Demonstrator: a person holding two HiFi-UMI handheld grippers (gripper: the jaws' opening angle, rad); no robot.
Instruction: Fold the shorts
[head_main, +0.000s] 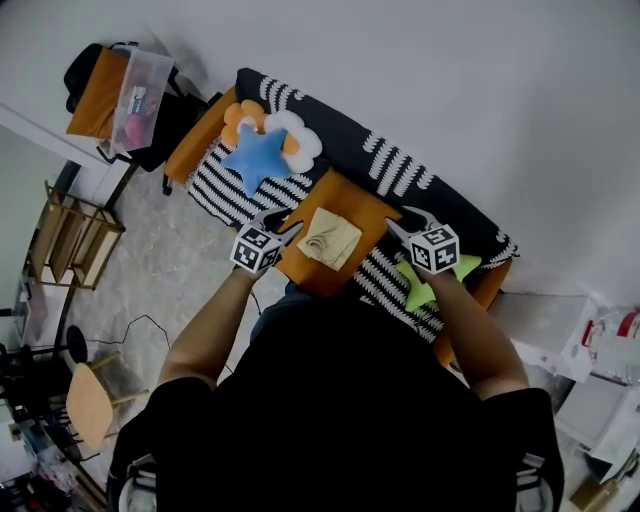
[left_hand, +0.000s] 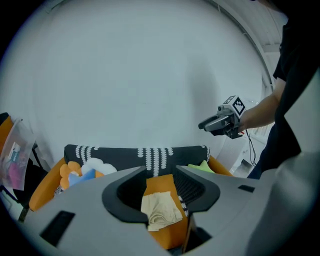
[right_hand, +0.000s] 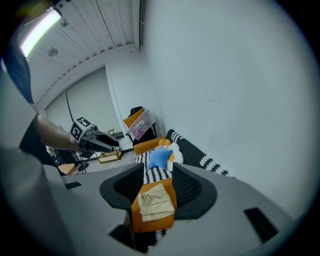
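The beige shorts (head_main: 330, 238) lie folded into a small, slightly rumpled packet on an orange board (head_main: 352, 196) set on the sofa. My left gripper (head_main: 285, 225) hovers at the board's left edge, open and empty. Over the board's right edge, my right gripper (head_main: 405, 222) is likewise open with nothing in it. In the left gripper view the shorts (left_hand: 160, 210) show below and beyond the spread jaws of the left gripper (left_hand: 160, 177), and the right gripper (left_hand: 204, 125) hangs in the air at the right. The right gripper view shows the shorts (right_hand: 155, 202) beyond the right gripper (right_hand: 157, 175), untouched.
The sofa (head_main: 400, 160) is black with white stripes and orange sides. A blue star cushion (head_main: 255, 155) and a flower cushion (head_main: 300, 140) lie left of the board, a green star cushion (head_main: 425, 285) to its right. A wooden rack (head_main: 70, 235) and a chair (head_main: 90, 400) stand on the floor at left.
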